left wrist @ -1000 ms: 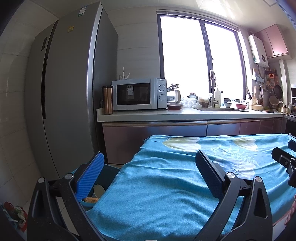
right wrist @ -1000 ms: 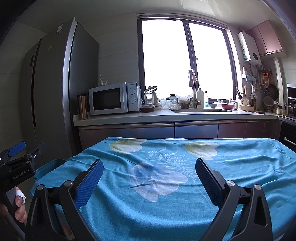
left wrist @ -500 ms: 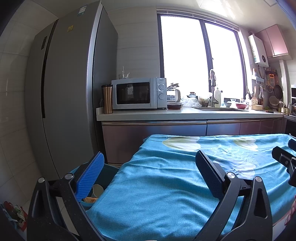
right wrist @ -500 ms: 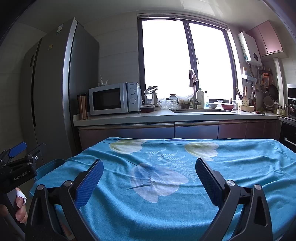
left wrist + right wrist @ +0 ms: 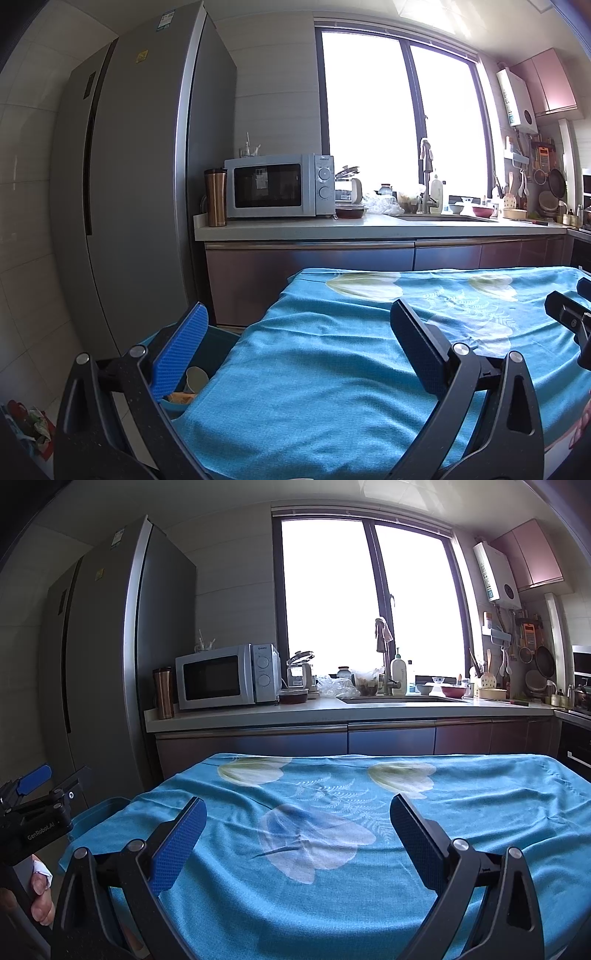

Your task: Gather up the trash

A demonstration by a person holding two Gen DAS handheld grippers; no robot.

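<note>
A blue bin [image 5: 218,341] stands on the floor at the table's left end; it also shows in the right wrist view [image 5: 99,808]. Inside it lie a paper cup [image 5: 195,377] and some orange scraps [image 5: 181,398]. My left gripper [image 5: 299,332] is open and empty, held over the table's left edge beside the bin. My right gripper [image 5: 297,823] is open and empty above the blue flowered tablecloth [image 5: 332,830]. No trash shows on the cloth. The left gripper shows at the left edge of the right wrist view [image 5: 29,812].
A grey fridge [image 5: 140,184] stands at the left. A kitchen counter [image 5: 369,225] behind the table holds a microwave [image 5: 277,186], a copper tumbler [image 5: 216,197], a sink and dishes. Some crumpled litter [image 5: 29,424] lies on the floor at the lower left.
</note>
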